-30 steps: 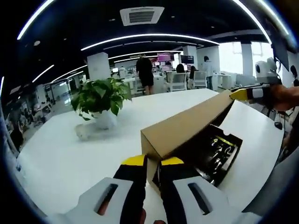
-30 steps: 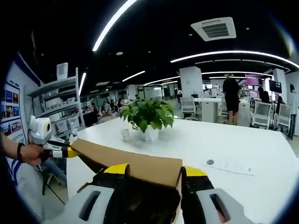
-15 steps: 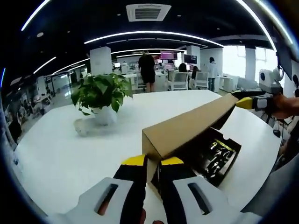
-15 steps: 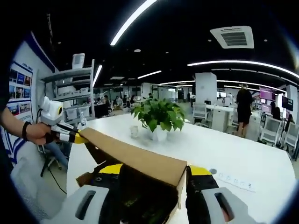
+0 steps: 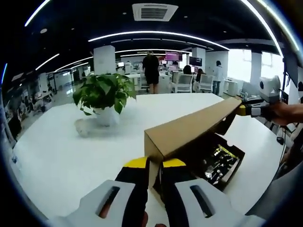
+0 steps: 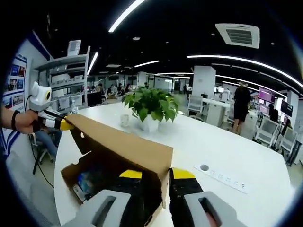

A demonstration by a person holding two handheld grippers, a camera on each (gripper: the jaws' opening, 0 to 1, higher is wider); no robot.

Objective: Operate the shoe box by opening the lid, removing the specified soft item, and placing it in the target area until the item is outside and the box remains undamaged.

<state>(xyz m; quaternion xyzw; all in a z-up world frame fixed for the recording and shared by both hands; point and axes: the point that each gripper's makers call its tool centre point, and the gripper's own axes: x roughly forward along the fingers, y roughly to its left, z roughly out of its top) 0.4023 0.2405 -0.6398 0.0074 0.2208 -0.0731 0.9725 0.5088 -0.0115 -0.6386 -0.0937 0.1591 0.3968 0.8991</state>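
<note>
- The brown cardboard shoe box (image 5: pixel 208 156) sits on the white desk (image 5: pixel 71 156), its brown cardboard lid (image 5: pixel 189 130) raised at a slant, hinged along the far edge.
- The left hand-held gripper (image 5: pixel 155 166) has its yellow-tipped jaws pinched on one near corner of the lid; the right hand-held gripper (image 6: pixel 151 176) pinches the opposite corner — both closed on cardboard.
- Each tool also shows at the far end of the lid in the other's view: the right one (image 5: pixel 246 110), the left one (image 6: pixel 59 124).
- Inside the box lie dark contents with yellow and blue markings (image 6: pixel 90 182); which of them is the soft item I cannot tell.
- A green potted plant in a white pot (image 5: pixel 104 97) stands further off on the desk, well apart from the box.
- Judged by looks, the lid is light, thin and easily creased — hold it at the corners, lift evenly. The soft item should give under the jaws; take it by a bunched middle rather than dragging it over the box wall.
</note>
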